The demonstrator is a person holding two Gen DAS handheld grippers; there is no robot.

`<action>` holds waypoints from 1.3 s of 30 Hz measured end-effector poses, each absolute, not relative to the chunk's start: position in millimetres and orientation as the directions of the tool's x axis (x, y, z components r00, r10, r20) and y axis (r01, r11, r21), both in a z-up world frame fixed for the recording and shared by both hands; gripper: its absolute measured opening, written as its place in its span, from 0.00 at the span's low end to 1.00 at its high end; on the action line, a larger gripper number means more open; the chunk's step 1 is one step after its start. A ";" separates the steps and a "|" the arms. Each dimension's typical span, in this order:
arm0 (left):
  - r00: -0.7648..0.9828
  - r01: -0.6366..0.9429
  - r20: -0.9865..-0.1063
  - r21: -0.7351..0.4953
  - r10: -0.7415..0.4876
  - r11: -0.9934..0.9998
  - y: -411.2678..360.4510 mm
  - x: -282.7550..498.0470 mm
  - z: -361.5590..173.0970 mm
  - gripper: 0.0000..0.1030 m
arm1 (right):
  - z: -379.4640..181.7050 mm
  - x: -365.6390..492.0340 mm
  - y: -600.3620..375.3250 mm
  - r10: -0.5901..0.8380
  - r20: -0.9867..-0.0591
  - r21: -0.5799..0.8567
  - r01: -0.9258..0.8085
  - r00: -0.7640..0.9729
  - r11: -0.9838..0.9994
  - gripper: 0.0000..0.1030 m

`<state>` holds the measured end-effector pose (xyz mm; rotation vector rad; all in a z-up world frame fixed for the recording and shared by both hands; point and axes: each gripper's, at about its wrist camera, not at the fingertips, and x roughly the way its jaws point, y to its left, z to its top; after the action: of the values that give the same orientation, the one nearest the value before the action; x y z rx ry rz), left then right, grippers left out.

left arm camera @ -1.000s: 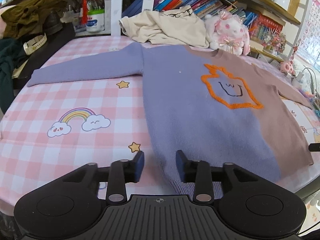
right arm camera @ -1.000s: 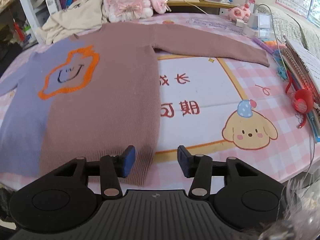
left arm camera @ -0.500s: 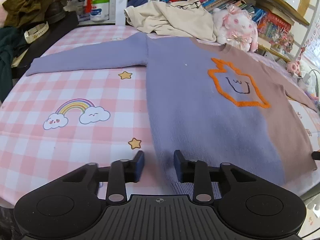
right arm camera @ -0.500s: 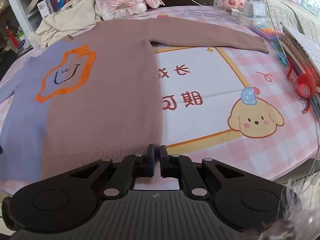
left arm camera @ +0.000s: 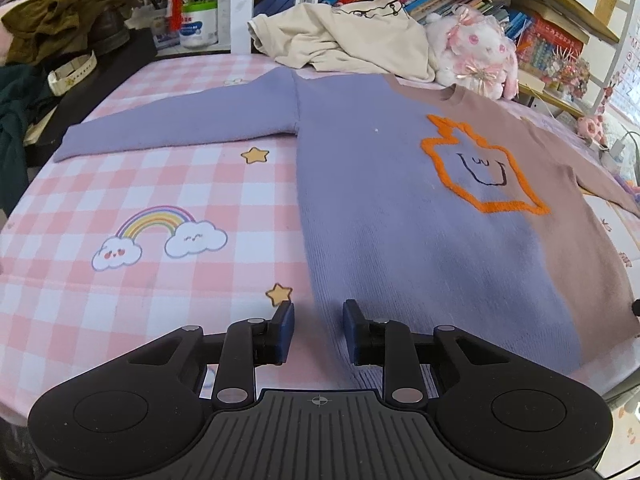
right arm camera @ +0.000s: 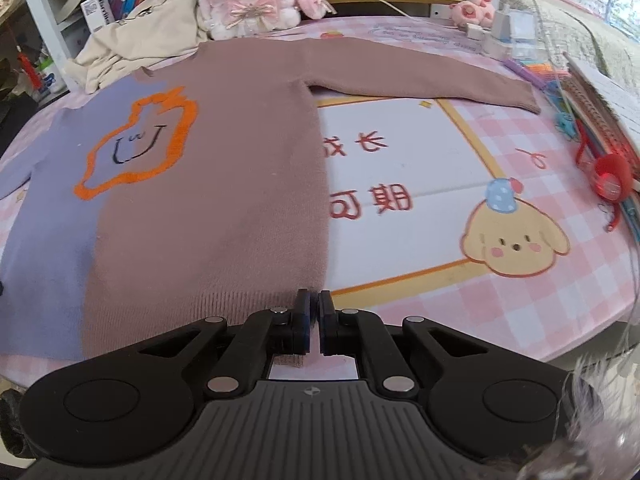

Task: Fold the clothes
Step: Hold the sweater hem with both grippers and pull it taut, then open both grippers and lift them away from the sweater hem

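**Right gripper clamps the hem corner; left narrows in**

Left gripper (left arm camera: 317,330) has narrowed but stays spread astride the sweater (left arm camera: 400,208) hem's lilac corner on the tablecloth (left arm camera: 140,280).

Right gripper (right arm camera: 314,326) has snapped together, apparently pinching the sweater's (right arm camera: 224,184) brown corner: lifting seems near.

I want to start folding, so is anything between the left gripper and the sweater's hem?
Nothing visible. The left gripper sits at the purple hem corner of the sweater, its jaws apart with the edge between them and only bare tablecloth beside it.
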<state>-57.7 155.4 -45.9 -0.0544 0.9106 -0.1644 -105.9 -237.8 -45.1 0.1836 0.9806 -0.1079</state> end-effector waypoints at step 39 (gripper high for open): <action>0.741 0.091 -0.666 -0.031 -0.089 0.995 122.6 -93.7 -8.3 0.83 | -19.1 -108.5 -231.4 -0.011 -0.746 0.133 0.165 0.666 0.977 0.84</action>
<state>-93.7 122.6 -8.3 0.0037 0.7297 -0.0987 -108.5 -231.4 -19.1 0.1955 0.8374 -0.0997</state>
